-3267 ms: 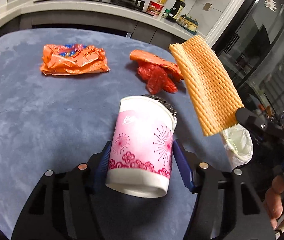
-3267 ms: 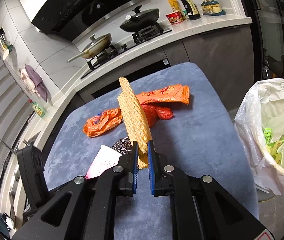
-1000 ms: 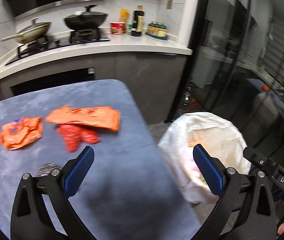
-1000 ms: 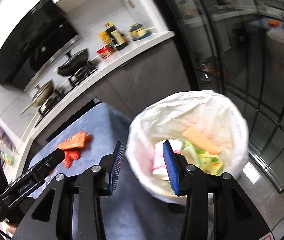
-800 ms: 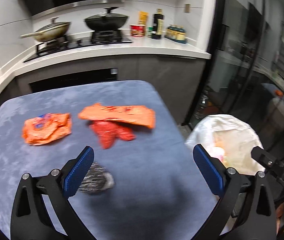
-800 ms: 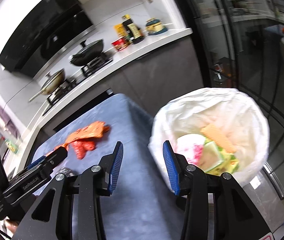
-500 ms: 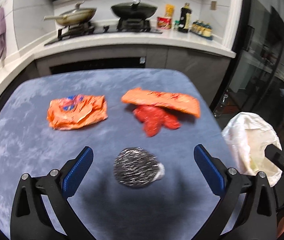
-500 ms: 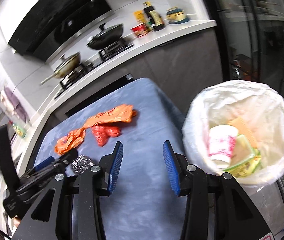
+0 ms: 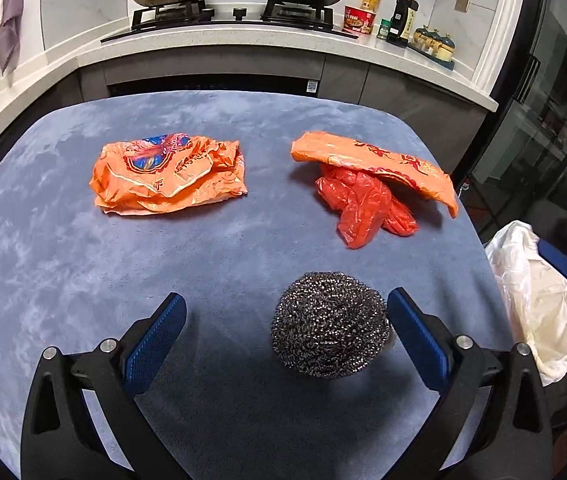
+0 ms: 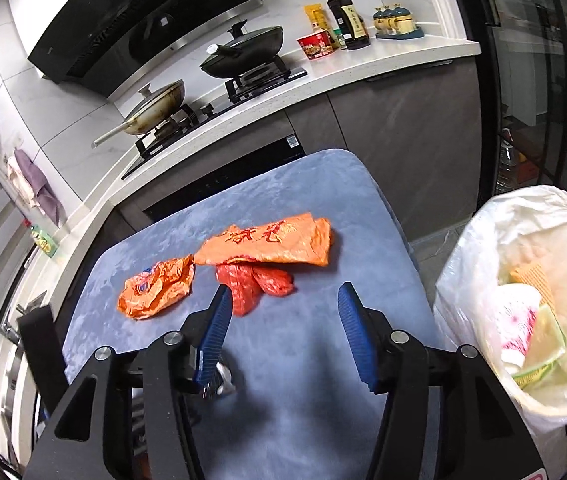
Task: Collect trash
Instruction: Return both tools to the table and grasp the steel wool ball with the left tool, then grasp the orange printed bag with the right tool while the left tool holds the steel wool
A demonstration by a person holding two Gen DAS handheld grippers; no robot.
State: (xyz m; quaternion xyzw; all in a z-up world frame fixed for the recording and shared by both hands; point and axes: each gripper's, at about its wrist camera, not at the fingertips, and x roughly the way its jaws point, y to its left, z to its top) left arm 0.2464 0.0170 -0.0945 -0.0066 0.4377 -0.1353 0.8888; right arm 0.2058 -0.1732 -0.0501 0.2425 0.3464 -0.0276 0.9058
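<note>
A steel wool scrubber sits on the blue table between the fingers of my left gripper, close to the right finger; the gripper is open wide and not touching it. Farther back lie a crumpled orange bag, a flat orange packet and a red plastic bag tucked under it. My right gripper hovers over the table's near right part, its jaws opening with nothing between them. The red plastic bag and the orange packet lie ahead of it. The scrubber peeks out behind its left finger.
A bin with a white liner stands off the table's right edge, holding a pink cup and an orange foam net. A kitchen counter with pans and bottles runs behind the table. A glass door is at the right.
Both grippers swung from the bin back over the table. The left one sank around the steel wool scrubber. The right jaws stand wider. The cup and foam net, held earlier, lie in the bin.
</note>
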